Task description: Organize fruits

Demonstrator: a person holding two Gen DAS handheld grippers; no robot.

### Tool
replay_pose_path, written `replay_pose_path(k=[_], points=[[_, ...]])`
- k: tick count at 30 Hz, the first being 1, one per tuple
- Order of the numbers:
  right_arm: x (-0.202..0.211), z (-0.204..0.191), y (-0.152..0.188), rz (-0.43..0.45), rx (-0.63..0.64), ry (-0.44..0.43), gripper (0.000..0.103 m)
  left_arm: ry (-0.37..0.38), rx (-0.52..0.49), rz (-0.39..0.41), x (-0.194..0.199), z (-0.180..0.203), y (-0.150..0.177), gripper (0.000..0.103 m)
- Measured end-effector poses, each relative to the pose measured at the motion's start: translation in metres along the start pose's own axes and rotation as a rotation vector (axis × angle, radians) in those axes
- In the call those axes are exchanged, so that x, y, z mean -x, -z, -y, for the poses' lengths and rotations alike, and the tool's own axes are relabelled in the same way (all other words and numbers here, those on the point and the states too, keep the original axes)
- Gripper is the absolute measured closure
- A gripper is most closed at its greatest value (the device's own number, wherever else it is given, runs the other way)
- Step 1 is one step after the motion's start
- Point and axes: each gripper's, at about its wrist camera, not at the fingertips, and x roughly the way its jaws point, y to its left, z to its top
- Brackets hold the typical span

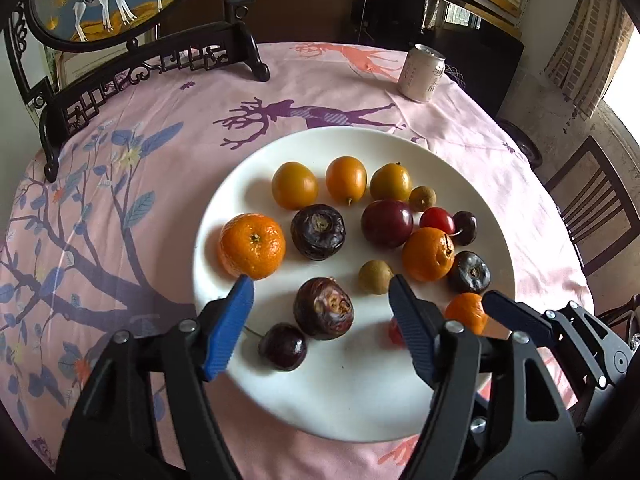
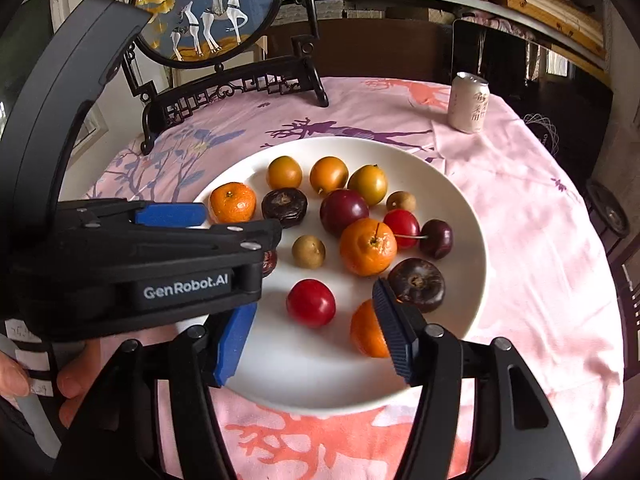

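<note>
Left gripper fingers spread, a wrinkled dark fruit between them; right gripper fingers spread, a red plum between them, over the white plate.

Fruits lie on plate, can behind.

Plate: glossy white ceramic. Counter cloth: matt printed fabric. Can: smooth metal. Tool pads: ribbed blue plastic.

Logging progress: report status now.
Left gripper and right gripper open, empty, over plate. Fruit all on plate, unsorted. Nothing blocking.
</note>
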Motion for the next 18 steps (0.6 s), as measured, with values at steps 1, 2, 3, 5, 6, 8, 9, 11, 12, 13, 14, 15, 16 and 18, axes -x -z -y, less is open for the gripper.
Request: replay_pose_path(k=[1, 2, 3, 5, 6, 8, 9, 11, 12, 13, 14, 15, 16, 18], points=[[0.007, -0.002, 0.003, -0.005, 0.011, 0.010, 0.041, 0.011, -0.002, 0.008, 0.008, 0.000, 0.003, 0.026], [0.016, -0.003, 0.008, -0.012, 0.018, 0.021, 0.041, 0.020, -0.003, 0.021, 0.018, 0.000, 0.008, 0.021], [0.024, -0.004, 0.013, -0.014, 0.025, 0.026, 0.041, 0.024, -0.005, 0.041, 0.028, 0.000, 0.015, 0.019], [0.042, -0.005, 0.027, -0.010, 0.028, 0.030, 0.032, 0.027, -0.012, 0.083, 0.051, 0.002, 0.030, 0.009], [0.052, -0.005, 0.035, -0.001, 0.023, 0.037, 0.023, 0.024, -0.015, 0.109, 0.063, 0.003, 0.040, 0.009], [0.068, -0.004, 0.049, 0.030, 0.000, 0.059, 0.011, 0.004, -0.025, 0.152, 0.085, 0.007, 0.060, 0.007], [0.076, -0.002, 0.056, 0.046, -0.017, 0.068, 0.009, -0.011, -0.035, 0.168, 0.094, 0.009, 0.070, 0.003], [0.087, 0.003, 0.065, 0.068, -0.065, 0.107, 0.009, -0.033, -0.048, 0.202, 0.111, 0.012, 0.089, 0.003], [0.092, 0.006, 0.069, 0.075, -0.088, 0.124, 0.006, -0.042, -0.051, 0.210, 0.119, 0.012, 0.098, 0.003], [0.096, 0.009, 0.072, 0.079, -0.108, 0.136, 0.005, -0.047, -0.050, 0.212, 0.124, 0.012, 0.106, 0.003], [0.099, 0.011, 0.075, 0.078, -0.120, 0.146, 0.005, -0.048, -0.045, 0.207, 0.128, 0.011, 0.113, 0.003], [0.100, 0.011, 0.076, 0.073, -0.127, 0.157, 0.005, -0.048, -0.036, 0.200, 0.131, 0.009, 0.118, 0.003], [0.100, 0.011, 0.079, 0.064, -0.131, 0.167, 0.005, -0.046, -0.026, 0.195, 0.133, 0.008, 0.123, 0.003], [0.100, 0.009, 0.083, 0.051, -0.130, 0.172, 0.005, -0.047, -0.020, 0.192, 0.136, 0.007, 0.132, 0.003]])
